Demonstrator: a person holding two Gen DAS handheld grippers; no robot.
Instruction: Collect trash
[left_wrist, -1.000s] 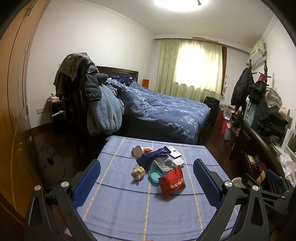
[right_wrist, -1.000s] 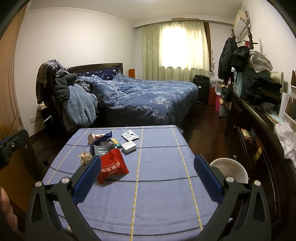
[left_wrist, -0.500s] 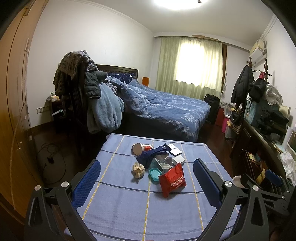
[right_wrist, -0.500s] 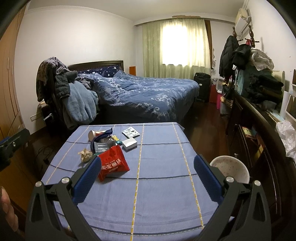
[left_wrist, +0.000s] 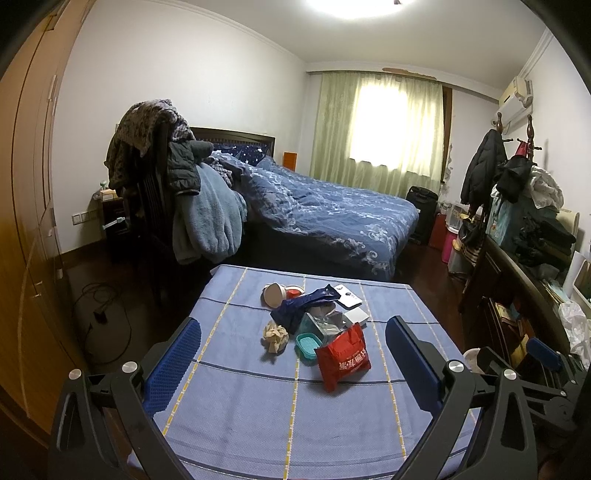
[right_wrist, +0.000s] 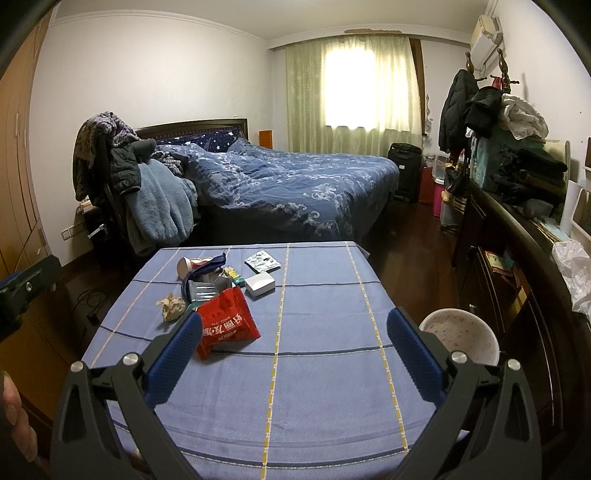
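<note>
Blue-padded fingers are seen spread wide on both tools: the left gripper (left_wrist: 291, 360) and the right gripper (right_wrist: 295, 350) are each held released and empty above the near edge of the table (left_wrist: 258, 424), well short of the litter, presumably so that the whole heap can be surveyed before a piece is chosen. Nearest to that edge, the red snack wrapper (right_wrist: 226, 328) is found lying flat, with a crumpled paper ball (left_wrist: 275, 336) to its left and a small teal dish (left_wrist: 307, 343) just behind it. Behind the wrapper, a dark blue wrapper (left_wrist: 304, 302) is draped over grey packaging, a white box (right_wrist: 260, 284) is set to the right, and a tipped paper cup (left_wrist: 274, 294) and a blister pack (right_wrist: 263, 261) are left farthest back. Off the table's right side, beside the right gripper, a white speckled bin (right_wrist: 460, 338) is placed low, judged to be where the trash is meant to go. No piece has yet been taken up.
</note>
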